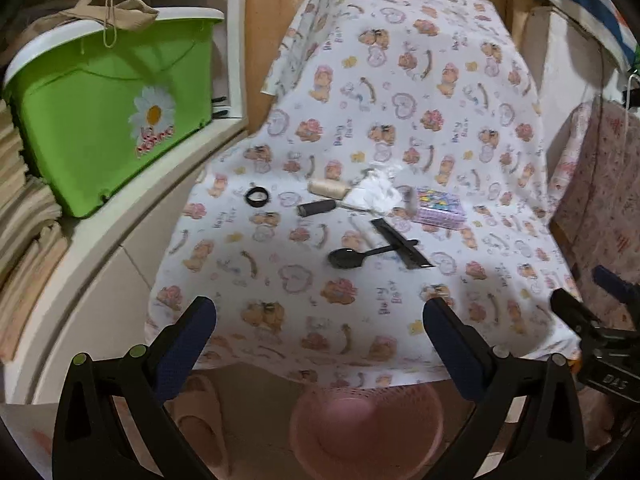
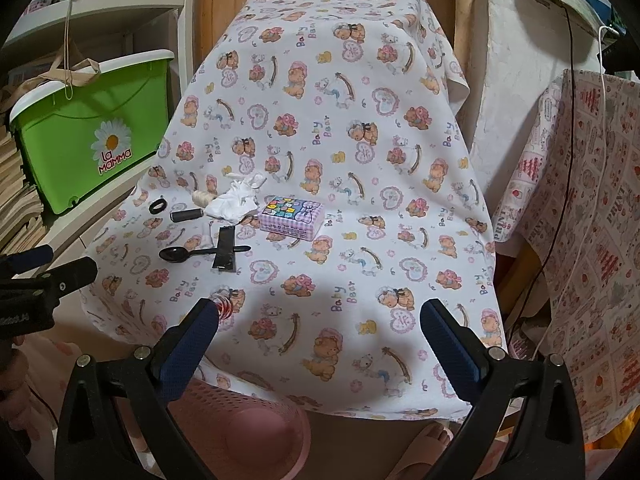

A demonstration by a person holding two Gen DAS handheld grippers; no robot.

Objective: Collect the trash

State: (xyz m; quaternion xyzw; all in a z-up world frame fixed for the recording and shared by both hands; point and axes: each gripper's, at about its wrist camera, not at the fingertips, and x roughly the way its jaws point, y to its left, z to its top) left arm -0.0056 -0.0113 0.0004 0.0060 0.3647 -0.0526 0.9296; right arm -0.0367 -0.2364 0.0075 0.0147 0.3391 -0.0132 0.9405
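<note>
A table under a bear-print cloth [image 1: 400, 100] [image 2: 360, 160] holds a crumpled white tissue [image 1: 374, 194] [image 2: 236, 202], a black plastic spoon [image 1: 352, 257] [image 2: 180, 254], a black flat wrapper [image 1: 400, 242] [image 2: 225, 248], a cream thread spool [image 1: 328, 188] [image 2: 202, 198], a dark spool [image 1: 316, 208] [image 2: 186, 215], a black ring [image 1: 256, 196] [image 2: 158, 205] and a purple patterned box [image 1: 440, 210] [image 2: 291, 216]. A pink mesh basket [image 1: 366, 424] [image 2: 240, 432] stands on the floor below the table's front edge. My left gripper [image 1: 320, 320] and right gripper [image 2: 320, 320] are open and empty, over the near edge.
A green tub with a daisy label [image 1: 108, 112] [image 2: 92, 136] sits on a white shelf at the left. A white cabinet and a patterned hanging cloth [image 2: 580, 220] stand at the right. A small red-and-clear object [image 2: 224, 304] lies by my right gripper's left finger. A sandalled foot [image 2: 428, 440] is below.
</note>
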